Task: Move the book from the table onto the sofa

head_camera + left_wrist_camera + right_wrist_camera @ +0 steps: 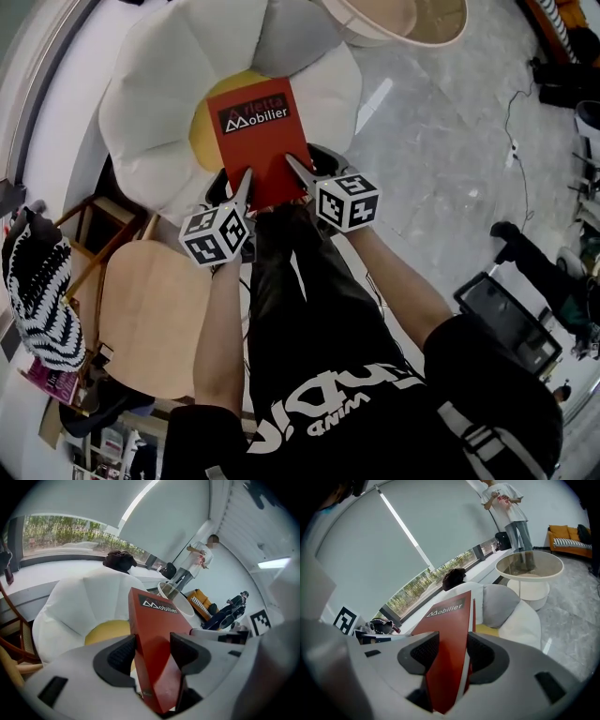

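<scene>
A red book (pixel 257 139) with a dark title band hangs flat above the white flower-shaped sofa (pixel 150 103) and its yellow centre cushion (pixel 201 141). My left gripper (pixel 246 184) is shut on the book's near left corner. My right gripper (pixel 298 171) is shut on the near right corner. In the left gripper view the book (pixel 154 644) stands edge-on between the dark pads (pixel 121 657). The right gripper view shows the book (pixel 447 639) clamped the same way, with the sofa (pixel 520 620) beyond it.
A round glass-topped table (pixel 398 21) stands just past the sofa. A wooden chair (pixel 155 314) sits at the left, next to a zebra-striped thing (pixel 42 300). A person (pixel 194 562) stands farther back in the room, and another person (pixel 544 272) is at the right.
</scene>
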